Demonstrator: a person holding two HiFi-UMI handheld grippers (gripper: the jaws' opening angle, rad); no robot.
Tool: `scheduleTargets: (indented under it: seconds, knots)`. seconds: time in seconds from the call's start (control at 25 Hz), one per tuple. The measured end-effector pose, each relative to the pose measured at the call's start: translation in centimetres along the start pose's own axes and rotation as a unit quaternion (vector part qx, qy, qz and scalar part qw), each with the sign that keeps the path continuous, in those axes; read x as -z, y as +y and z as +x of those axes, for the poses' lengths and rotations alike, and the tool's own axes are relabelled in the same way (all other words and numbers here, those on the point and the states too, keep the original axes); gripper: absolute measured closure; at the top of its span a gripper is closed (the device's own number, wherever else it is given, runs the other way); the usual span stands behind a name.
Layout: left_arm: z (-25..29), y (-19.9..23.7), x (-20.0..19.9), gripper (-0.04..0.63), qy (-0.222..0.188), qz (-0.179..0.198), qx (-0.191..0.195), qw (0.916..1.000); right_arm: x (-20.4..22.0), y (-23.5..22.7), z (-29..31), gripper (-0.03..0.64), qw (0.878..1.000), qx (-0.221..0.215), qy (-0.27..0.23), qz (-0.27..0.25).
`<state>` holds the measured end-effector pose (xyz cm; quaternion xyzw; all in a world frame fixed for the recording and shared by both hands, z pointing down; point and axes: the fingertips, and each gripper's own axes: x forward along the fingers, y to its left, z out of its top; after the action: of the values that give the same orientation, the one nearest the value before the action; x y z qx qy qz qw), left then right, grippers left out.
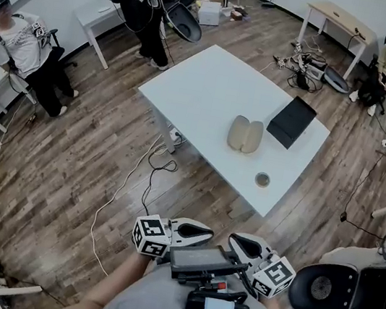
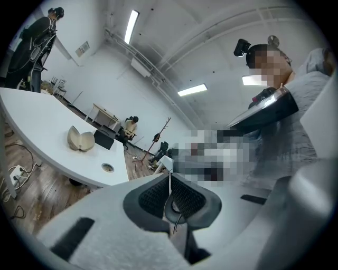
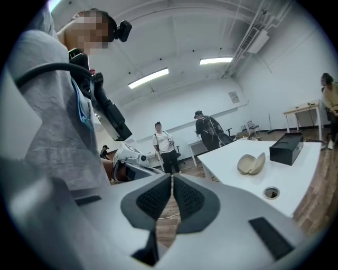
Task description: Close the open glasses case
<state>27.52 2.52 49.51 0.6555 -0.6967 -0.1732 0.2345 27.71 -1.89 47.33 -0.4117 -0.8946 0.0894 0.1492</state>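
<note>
Only the head view shows the open glasses case (image 1: 245, 135) from above. It's lying on the table (image 1: 203, 93), just beside a black box (image 1: 291, 121) and well apart from both grippers. Up close, the left gripper (image 2: 170, 192) has its pads clamped together on nothing. The right gripper (image 3: 172, 195) is the same in its own view, squeezed tight and empty.

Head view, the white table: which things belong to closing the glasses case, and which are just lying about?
For the job:
- open glasses case, beige, its two halves spread apart
- left gripper and right gripper, both shut and empty

Just lying about:
- black box beside the case
- round port set in the table
</note>
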Motion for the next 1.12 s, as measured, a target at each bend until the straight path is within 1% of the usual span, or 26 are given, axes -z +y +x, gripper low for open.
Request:
scheduleTargets:
  seconds: [0.04,0.28,0.6,0.72,0.96,1.12]
  knots:
    - [0.1,0.0,0.0,0.571,0.001,-0.001,0.002,1.0000,-0.3,0.0,0.0,0.583,1.000,-0.001,-0.005,0.002]
    - [0.2,0.2,0.0,0.571,0.000,-0.003,0.008,1.0000,0.2,-0.2,0.2,0.583,1.000,0.001,0.005,0.003]
    - [-0.9,0.9,-0.5,0.571,-0.009,-0.004,0.005,0.9999,0.1,-0.1,1.2,0.582,1.000,0.000,0.012,0.011]
    - [-2.0,1.6,-0.9,0.571,-0.014,-0.006,0.001,0.9999,-0.6,0.1,2.4,0.581,1.000,-0.005,0.013,0.012]
    - [-5.3,4.0,-1.6,0.571,-0.025,-0.012,-0.016,0.9995,-1.1,-0.7,5.2,0.581,1.000,0.007,0.010,0.015]
    - [-7.6,6.2,-3.0,0.571,-0.027,-0.013,-0.022,0.9993,-2.2,-1.2,7.9,0.581,1.000,0.014,0.008,0.013]
